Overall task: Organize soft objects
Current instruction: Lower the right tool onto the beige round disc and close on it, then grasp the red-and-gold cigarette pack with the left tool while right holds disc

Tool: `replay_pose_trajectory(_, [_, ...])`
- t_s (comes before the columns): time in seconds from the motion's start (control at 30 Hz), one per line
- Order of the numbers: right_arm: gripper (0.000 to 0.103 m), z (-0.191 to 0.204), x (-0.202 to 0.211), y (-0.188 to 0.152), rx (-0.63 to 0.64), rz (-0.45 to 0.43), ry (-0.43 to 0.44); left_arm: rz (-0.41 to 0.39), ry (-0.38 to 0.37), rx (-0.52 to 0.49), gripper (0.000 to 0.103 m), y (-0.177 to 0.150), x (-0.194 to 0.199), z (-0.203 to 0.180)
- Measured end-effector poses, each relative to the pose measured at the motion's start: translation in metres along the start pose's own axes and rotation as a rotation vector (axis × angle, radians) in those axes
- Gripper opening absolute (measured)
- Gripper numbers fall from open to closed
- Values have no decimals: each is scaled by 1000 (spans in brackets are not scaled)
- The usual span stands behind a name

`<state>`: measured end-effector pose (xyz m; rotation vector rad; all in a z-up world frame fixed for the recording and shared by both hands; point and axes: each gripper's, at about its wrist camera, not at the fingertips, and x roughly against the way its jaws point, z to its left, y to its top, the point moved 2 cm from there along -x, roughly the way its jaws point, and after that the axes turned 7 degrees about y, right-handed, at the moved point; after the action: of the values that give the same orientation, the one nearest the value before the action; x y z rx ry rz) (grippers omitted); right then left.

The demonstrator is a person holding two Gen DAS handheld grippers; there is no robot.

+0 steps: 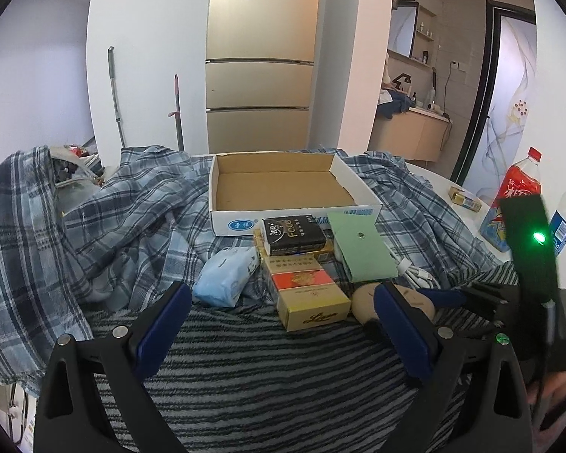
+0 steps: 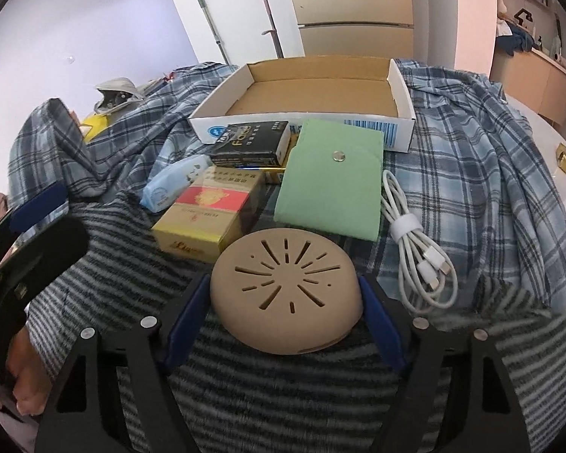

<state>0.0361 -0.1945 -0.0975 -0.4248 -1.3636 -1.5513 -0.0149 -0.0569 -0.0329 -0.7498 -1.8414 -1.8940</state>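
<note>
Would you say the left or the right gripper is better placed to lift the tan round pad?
Right: its fingers already flank the tan round pad, while the left gripper hangs open over bare striped cloth.

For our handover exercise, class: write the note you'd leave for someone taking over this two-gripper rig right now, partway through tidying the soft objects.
Left gripper: open, empty, above the striped blanket.
Right gripper: jaws on either side of the tan slotted disc. Firm grip unclear; the disc lies on the blanket.
Cardboard tray: empty. The blue tissue pack and green pouch lie in front of it.
Done: nothing packed.
Left: probably move the soft items into the tray.
</note>
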Motion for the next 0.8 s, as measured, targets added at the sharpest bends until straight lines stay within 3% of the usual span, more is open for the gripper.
replay_pose_trajectory(0.2, [82,-2,13,-14,-1,-11,-13,5,-11,0,99,0,-2,-5])
replay_pose_trajectory(0.37, [85,-6,5,-8,-29,2,-20,0,14,-14,99,-1,0,-7])
replay_pose_trajectory(0.5, [84,-14,-2,-4,-86,19,8,1,21,-13,99,0,2,-3])
replay_pose_trajectory(0.57, [79,-15,-2,-3,-97,11,14,6,21,-10,99,0,1,-2])
replay_pose_trajectory(0.8, [77,-14,32,-1,-65,-119,-55,36,20,-17,99,5,-12,-12])
